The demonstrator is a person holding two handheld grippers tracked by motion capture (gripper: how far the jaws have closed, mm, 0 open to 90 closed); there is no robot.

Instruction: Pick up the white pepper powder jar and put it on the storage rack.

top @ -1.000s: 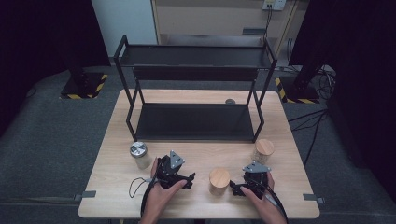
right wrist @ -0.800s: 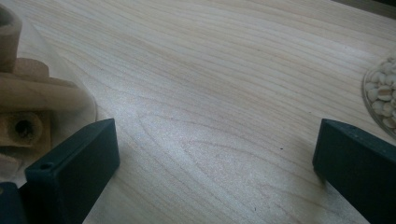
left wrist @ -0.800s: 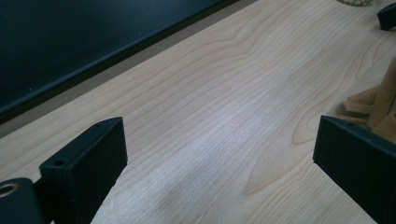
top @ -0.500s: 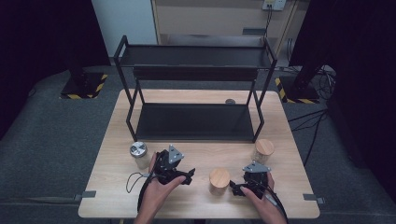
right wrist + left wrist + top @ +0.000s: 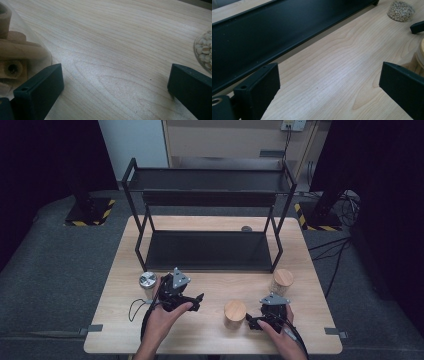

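The desk [image 5: 210,330] is pale wood, with dark floor around it. On its far half stands a black two-tier rack [image 5: 210,247], both shelves bare; its front lower edge runs just beyond the jars and grippers, and a small dark disc [image 5: 246,228] lies on the desk behind it.

Three jars stand in front of the rack. A cork-lidded jar [image 5: 235,312] sits in the near middle, between the two grippers and closest to the right one. A second cork-lidded jar [image 5: 282,281], filled with pale grains, stands by the rack's right front leg, a little beyond the right gripper. A metal-lidded jar [image 5: 148,282] stands at the rack's left front corner, just beside the left gripper.

The left gripper [image 5: 196,301] is low over the desk with its jaws spread wide and bare wood between them; in the left gripper view the rack's shelf lies ahead at the left and the grain jar at the top right. The right gripper [image 5: 251,322] is also spread wide over bare wood, holding nothing, with the middle jar just beside its left jaw.
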